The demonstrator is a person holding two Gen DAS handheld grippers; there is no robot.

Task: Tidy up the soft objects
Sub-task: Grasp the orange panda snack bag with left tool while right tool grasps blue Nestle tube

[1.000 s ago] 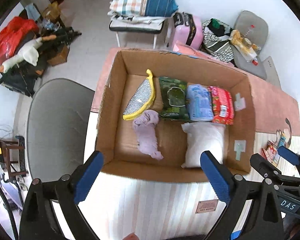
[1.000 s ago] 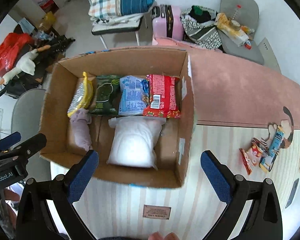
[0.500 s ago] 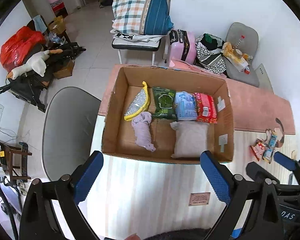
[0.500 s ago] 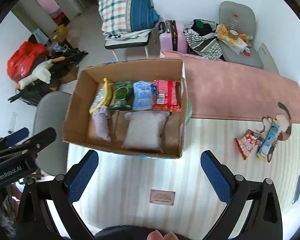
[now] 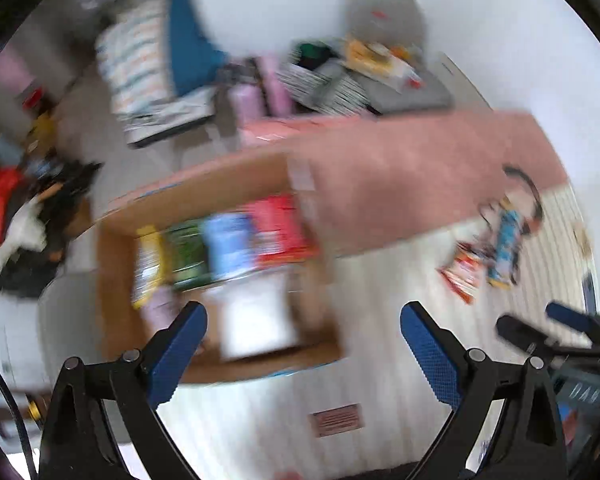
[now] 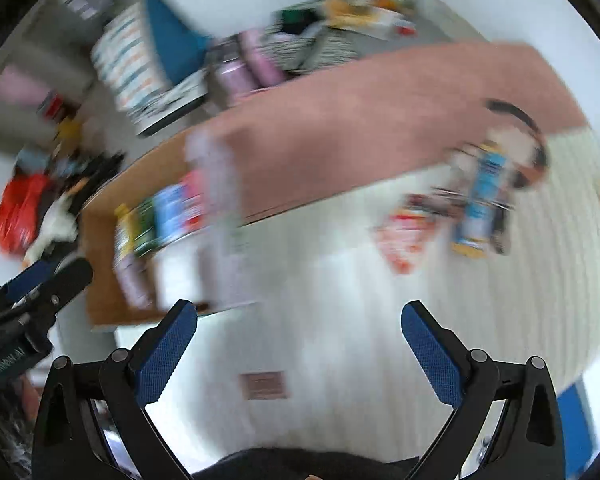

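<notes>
Both views are motion-blurred. A cardboard box [image 5: 116,304] on the striped mat holds a row of soft packs, yellow, green, blue [image 5: 228,244] and red, plus a white pillow-like bag [image 5: 256,316]. The box also shows in the right wrist view [image 6: 100,240] at the left. Loose packets, a red one [image 6: 400,236] and a blue one [image 6: 480,200], lie on the mat to the right; they also show in the left wrist view [image 5: 504,240]. My left gripper [image 5: 303,344] is open and empty above the box's near edge. My right gripper [image 6: 299,340] is open and empty above bare mat.
A pink rug [image 6: 360,120] lies beyond the box. Against the far wall are a grey chair [image 5: 384,12], a pink suitcase [image 5: 260,92] and a stool with plaid bedding [image 5: 140,60]. A red bag [image 6: 20,208] and clutter sit at the left.
Both grippers have swung to the right and tilted, blurring the views. The box has shifted left in both views and the loose packets are nearer the right gripper's centre. Both grippers stay open.
</notes>
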